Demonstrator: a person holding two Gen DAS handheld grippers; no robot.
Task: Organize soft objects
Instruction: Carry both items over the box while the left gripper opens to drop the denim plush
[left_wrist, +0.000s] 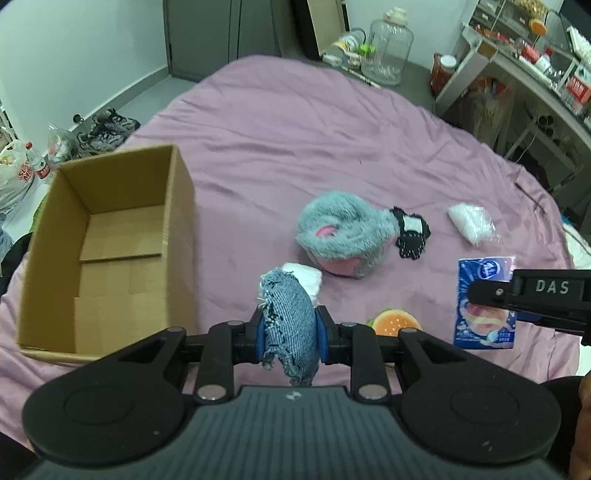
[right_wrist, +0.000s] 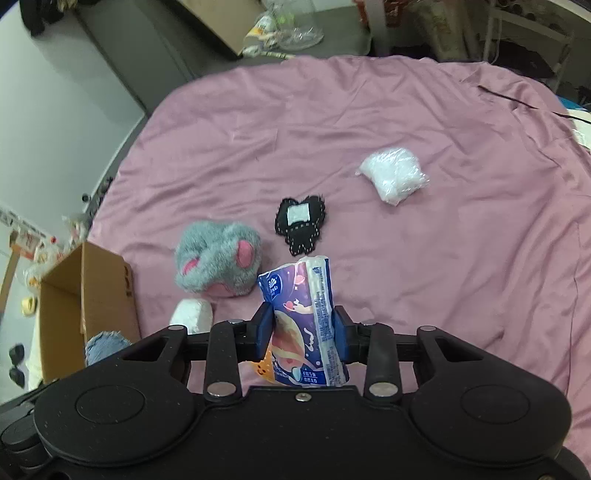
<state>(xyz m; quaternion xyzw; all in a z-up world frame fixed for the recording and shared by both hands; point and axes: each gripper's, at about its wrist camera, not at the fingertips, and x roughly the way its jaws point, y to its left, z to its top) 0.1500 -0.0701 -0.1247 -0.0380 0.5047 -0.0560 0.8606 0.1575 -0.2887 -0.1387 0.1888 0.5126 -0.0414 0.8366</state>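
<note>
My left gripper (left_wrist: 290, 328) is shut on a frayed blue denim piece (left_wrist: 290, 317), held above the pink bedsheet (left_wrist: 295, 129) just right of the open cardboard box (left_wrist: 110, 236). My right gripper (right_wrist: 303, 328) is shut on a blue tissue pack (right_wrist: 303, 317); the pack also shows in the left wrist view (left_wrist: 480, 295). A grey and pink plush (left_wrist: 336, 232) (right_wrist: 218, 258), a black patch (left_wrist: 410, 232) (right_wrist: 301, 225), a white bagged bundle (left_wrist: 471, 221) (right_wrist: 393, 173), a white soft pack (left_wrist: 306, 277) (right_wrist: 192, 315) and a burger toy (left_wrist: 395, 323) lie on the bed.
The box (right_wrist: 85, 302) shows nothing inside and sits at the bed's left edge. Shoes (left_wrist: 103, 133), bags and bottles lie on the floor at left. A clear jar (left_wrist: 388, 48) and cluttered shelves (left_wrist: 517, 74) stand beyond the bed.
</note>
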